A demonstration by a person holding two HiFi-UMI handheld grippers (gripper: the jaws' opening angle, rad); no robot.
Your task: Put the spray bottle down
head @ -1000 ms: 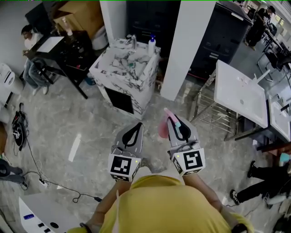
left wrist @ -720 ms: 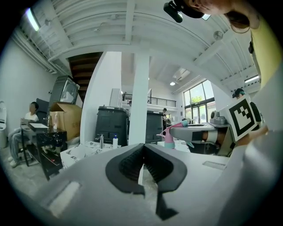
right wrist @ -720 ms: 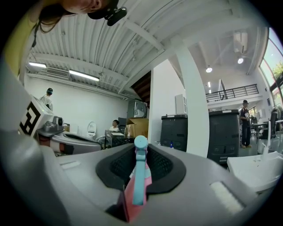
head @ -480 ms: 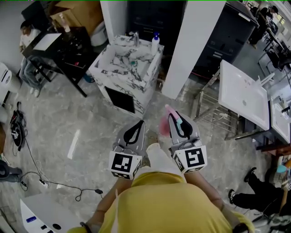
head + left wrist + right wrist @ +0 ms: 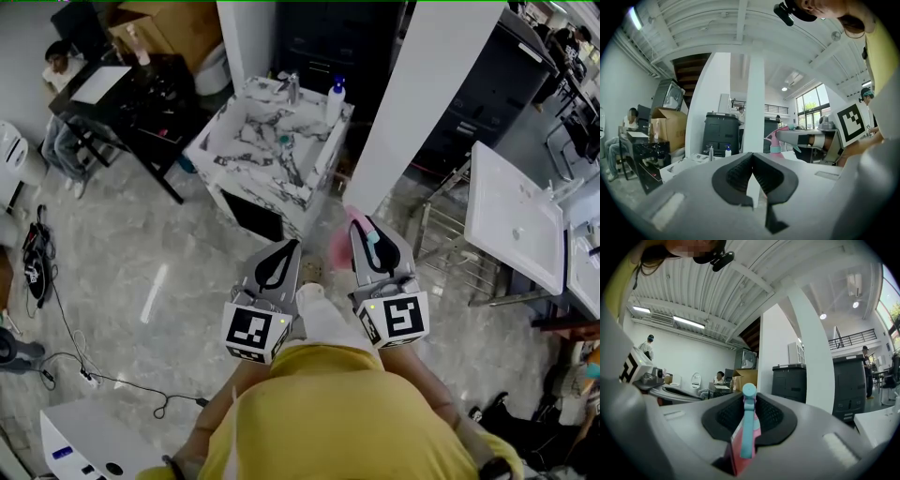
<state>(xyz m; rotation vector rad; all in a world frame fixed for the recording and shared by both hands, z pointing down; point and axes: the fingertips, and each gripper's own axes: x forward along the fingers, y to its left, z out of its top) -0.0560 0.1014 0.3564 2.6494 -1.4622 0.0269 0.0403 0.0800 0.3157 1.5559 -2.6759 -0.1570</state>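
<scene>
In the head view my right gripper (image 5: 362, 228) is shut on a pink spray bottle (image 5: 339, 247) with a teal trigger, and holds it level in front of the person's body. The right gripper view shows the bottle (image 5: 746, 430) clamped between the black pads, its teal nozzle sticking up. Beside it my left gripper (image 5: 285, 247) is held level too; in its own view the pads (image 5: 765, 174) meet with nothing between them. The pink bottle (image 5: 776, 139) shows at the right of that view. Ahead stands a marble-patterned sink cabinet (image 5: 246, 178).
On the cabinet's far edge stand a white pump bottle (image 5: 336, 97) and a faucet (image 5: 292, 86). A white pillar (image 5: 405, 103) rises right of the cabinet. A metal rack (image 5: 448, 246) and white table (image 5: 514, 217) are at the right, a black desk (image 5: 141, 89) at the left. Cables (image 5: 89, 370) lie on the floor.
The person has walked toward the marble cabinet, which now lies closer below the grippers. Both grippers travelled along, keeping their pose, the right one still holding the bottle.
</scene>
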